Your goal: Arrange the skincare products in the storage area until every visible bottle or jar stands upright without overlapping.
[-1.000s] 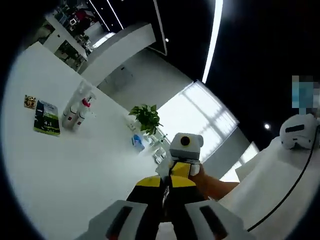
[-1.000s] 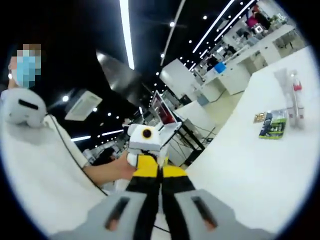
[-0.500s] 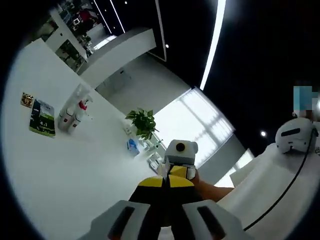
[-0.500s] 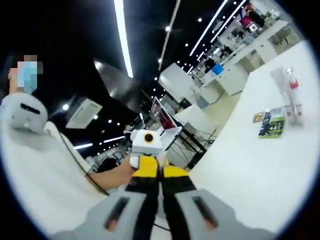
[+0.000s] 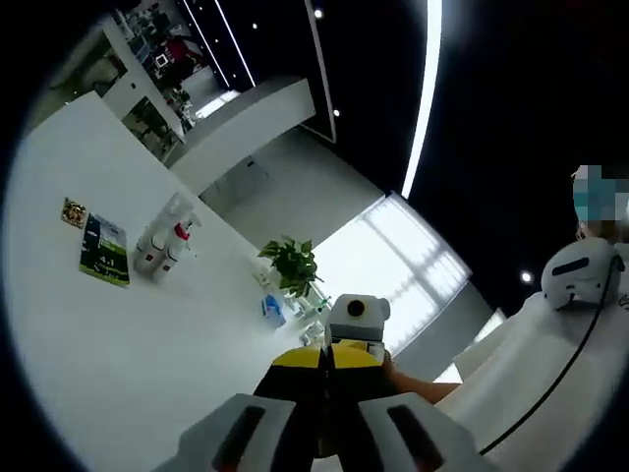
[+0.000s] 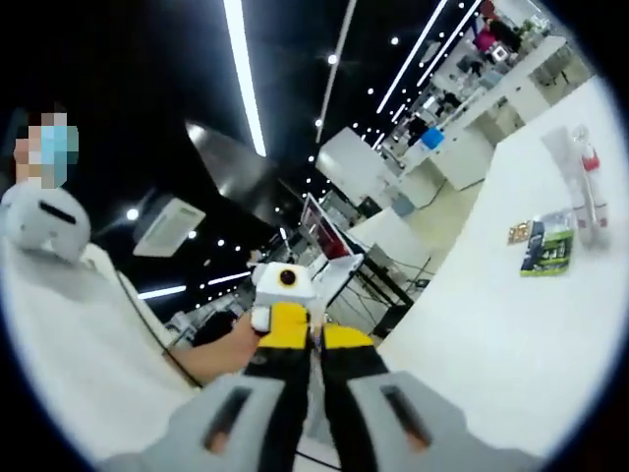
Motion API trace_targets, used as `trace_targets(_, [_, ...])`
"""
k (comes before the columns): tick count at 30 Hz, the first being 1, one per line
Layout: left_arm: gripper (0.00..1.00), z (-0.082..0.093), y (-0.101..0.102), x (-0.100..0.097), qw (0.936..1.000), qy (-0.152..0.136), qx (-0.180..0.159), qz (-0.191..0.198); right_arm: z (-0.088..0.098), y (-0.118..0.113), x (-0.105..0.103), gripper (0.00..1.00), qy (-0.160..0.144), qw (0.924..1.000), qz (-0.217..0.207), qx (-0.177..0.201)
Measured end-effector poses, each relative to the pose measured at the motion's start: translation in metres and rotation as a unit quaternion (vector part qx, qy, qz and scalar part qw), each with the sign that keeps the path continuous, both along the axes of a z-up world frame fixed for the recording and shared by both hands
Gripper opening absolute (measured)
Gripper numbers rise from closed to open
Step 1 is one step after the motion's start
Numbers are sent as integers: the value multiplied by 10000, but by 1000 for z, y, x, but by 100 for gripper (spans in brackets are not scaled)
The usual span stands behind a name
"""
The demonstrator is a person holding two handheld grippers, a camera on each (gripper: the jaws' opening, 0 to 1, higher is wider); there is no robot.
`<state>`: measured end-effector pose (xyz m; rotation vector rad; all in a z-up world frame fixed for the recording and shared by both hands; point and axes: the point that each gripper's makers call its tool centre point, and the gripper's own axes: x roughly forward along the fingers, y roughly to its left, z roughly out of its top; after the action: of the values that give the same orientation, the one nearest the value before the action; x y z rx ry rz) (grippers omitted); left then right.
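Observation:
Two white bottles (image 5: 162, 246), one with a red cap, stand upright close together far off on the white table (image 5: 118, 354); the right gripper view has them at its right edge (image 6: 582, 187). My left gripper (image 5: 326, 352) is shut, yellow tips pressed together with nothing between them. My right gripper (image 6: 303, 334) is shut and holds nothing too. Both are raised above the table, well away from the bottles, and point at each other, tips nearly meeting. The right gripper (image 5: 356, 320) faces the left gripper view; the left gripper (image 6: 283, 290) faces the right gripper view.
A green packet (image 5: 103, 251) and a small brown one (image 5: 74, 211) lie flat beside the bottles. A potted plant (image 5: 295, 265) and a blue item (image 5: 272, 310) stand at the table's far edge. A person in white (image 6: 88, 344) holds both grippers.
Both views have shifted slightly as the hands moved. The bottles and packets stay put, and both grippers stay shut.

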<state>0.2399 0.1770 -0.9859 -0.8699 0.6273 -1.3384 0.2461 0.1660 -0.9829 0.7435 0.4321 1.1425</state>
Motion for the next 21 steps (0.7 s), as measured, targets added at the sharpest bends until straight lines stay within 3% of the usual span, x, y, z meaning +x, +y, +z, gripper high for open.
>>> trace_targets(8, [3,-2,-6,-4,9997,140,191,62,3,-7,-1,0,124,9997,-206,60])
trace_targets(11, [14,-6,-10,-11,9988,90,487,-9,12,-11,3,0,255,9977,-450,430])
trace_targets(15, [3,4,-9,-15,9992,20,371,117,15,-17,7,0,334,9961,-586,571])
trace_targets(18, [1,6,-7,-16,9991,120,349,194,18,-15,7,0,340,9956,-637,595])
trace_targets(20, [0,10,-6,-17,9992,188,324,156,19,-14,5,3,241,9961,-662,527])
trace_targets(21, [0,12,-5,-17,9992,194,311,179,17,-13,5,9,249,9966,-614,485])
